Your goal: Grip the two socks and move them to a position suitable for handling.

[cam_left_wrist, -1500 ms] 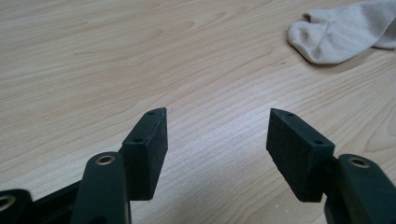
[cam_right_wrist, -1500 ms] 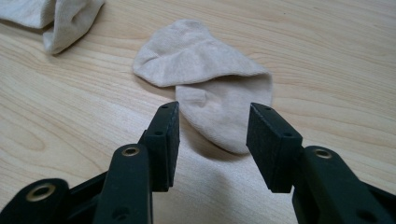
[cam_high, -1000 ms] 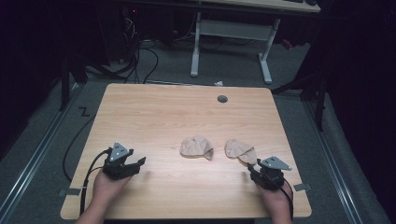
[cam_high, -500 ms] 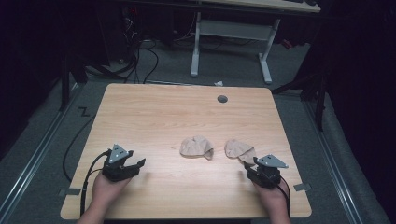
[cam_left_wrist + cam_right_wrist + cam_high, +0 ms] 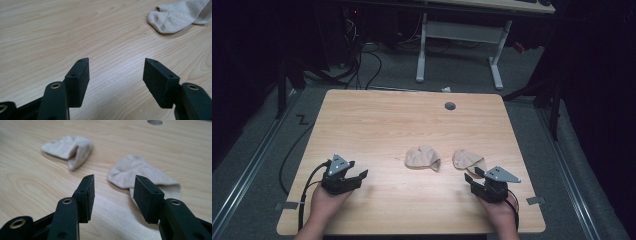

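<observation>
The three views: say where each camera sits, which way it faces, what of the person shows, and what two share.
High view: above the person's side, facing forward and down on the table; both hands, left gripper, right gripper.
Left gripper view: low, along its open jaws at the left sock.
Right gripper view: along its open jaws at the right sock.
Shared: the gripper views both show the left sock.

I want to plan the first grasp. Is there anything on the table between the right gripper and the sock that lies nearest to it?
Nothing visible stands in the way. The right gripper has its jaws open, and the nearest sock lies just beyond them on bare wooden table. The other sock lies apart, off to the side of that path.
</observation>
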A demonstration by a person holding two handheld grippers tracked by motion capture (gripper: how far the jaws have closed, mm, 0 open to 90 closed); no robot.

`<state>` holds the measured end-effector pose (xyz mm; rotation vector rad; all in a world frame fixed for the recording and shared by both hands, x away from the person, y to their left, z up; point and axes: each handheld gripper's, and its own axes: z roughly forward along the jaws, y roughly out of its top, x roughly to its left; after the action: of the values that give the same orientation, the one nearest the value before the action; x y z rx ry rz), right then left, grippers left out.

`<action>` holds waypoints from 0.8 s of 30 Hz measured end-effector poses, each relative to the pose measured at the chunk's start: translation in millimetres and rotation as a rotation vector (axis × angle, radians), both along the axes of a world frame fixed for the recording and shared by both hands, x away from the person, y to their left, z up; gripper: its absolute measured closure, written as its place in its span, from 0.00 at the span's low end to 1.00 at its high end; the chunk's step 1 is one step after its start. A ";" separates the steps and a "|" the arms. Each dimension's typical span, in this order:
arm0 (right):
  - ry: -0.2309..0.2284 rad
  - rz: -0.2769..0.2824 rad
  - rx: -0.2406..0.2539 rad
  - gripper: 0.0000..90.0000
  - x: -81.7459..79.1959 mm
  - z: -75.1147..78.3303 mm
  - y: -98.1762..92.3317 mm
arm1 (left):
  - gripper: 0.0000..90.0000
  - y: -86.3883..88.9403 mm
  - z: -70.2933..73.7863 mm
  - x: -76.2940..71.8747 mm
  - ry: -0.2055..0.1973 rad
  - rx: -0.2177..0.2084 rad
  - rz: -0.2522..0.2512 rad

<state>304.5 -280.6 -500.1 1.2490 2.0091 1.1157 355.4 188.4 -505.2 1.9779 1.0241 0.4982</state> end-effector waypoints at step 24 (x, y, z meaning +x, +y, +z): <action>-0.010 0.151 -0.066 0.54 14.0 10.5 74.0 | 0.42 -5.4 -1.0 1.6 0.006 -0.005 -0.041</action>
<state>318.5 -206.6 -489.5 1.0711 2.1443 1.1126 356.9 183.0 -506.2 1.9934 0.9862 0.4673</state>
